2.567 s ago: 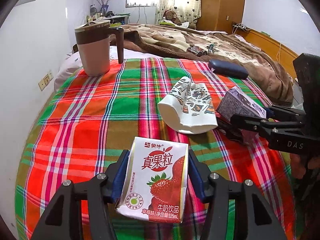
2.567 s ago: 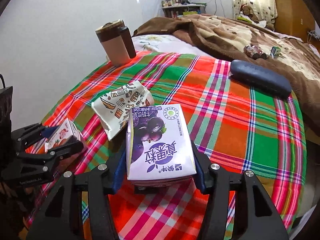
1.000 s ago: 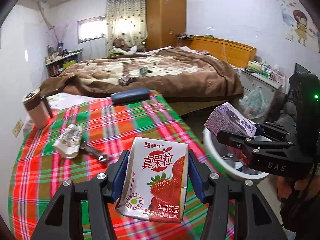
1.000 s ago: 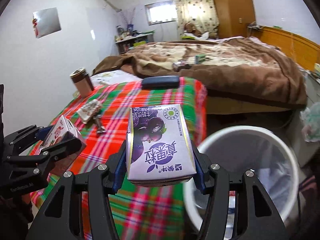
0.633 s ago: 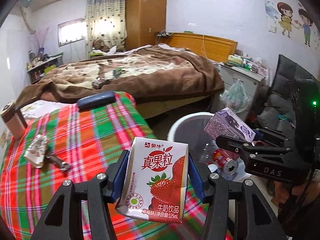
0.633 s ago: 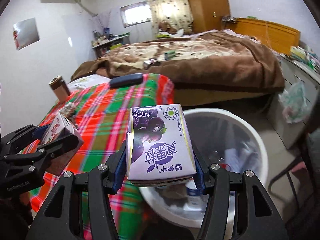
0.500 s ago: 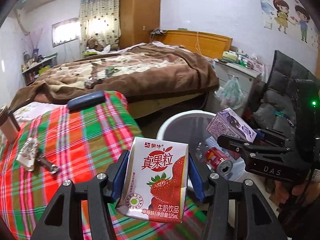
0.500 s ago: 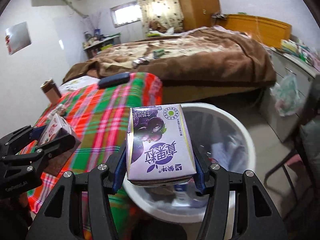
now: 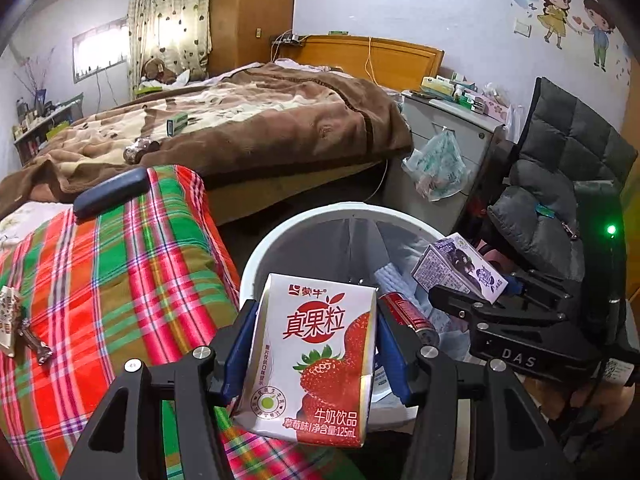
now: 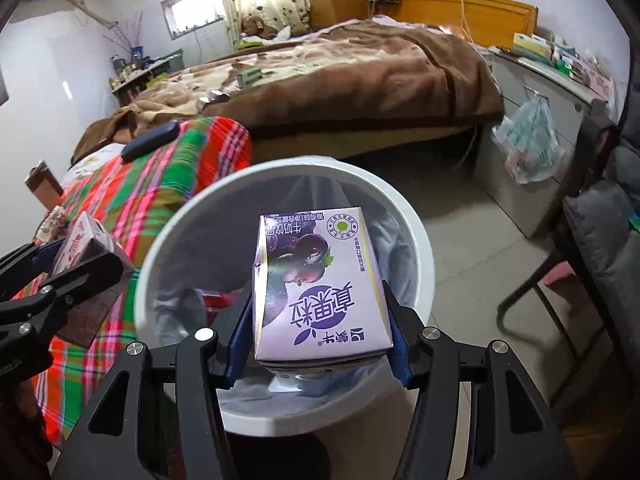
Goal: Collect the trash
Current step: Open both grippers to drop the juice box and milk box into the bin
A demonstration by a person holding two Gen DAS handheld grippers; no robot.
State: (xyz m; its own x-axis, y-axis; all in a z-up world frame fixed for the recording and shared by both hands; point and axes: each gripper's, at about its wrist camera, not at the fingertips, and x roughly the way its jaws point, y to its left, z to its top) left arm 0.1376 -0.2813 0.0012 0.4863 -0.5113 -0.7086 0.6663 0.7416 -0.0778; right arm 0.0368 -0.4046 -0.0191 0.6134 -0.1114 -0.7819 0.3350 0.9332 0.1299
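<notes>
White plastic bin (image 10: 420, 248) stood on the floor just beside the plaid-covered table (image 9: 120, 264), already holding a red can (image 9: 408, 316) and some pale wrappings. Left gripper (image 9: 314, 344) was clamped on a strawberry carton (image 9: 316, 356), blue pads pressing both sides; in its own view the carton sat over the near rim, at the table's edge rather than clear above the opening. Right gripper (image 10: 322, 320) was likewise clamped on a grape carton (image 10: 320, 288), held label upside down, and this one hung squarely over the bin's mouth.

Progress, as judged: two cartons lifted off the table and brought to the bin — neither yet released. The grape carton looked ready to drop; the strawberry carton appeared to need carrying a little further over the opening first.

Outstanding on the table: a crumpled paper cup (image 9: 8, 320) with a small wrapper (image 9: 36, 344) beside it at the far-left edge. A dark case (image 9: 110, 192) lay at the table's far end and a mug (image 10: 42, 184) by the wall — whether either counted as trash could not be told.
</notes>
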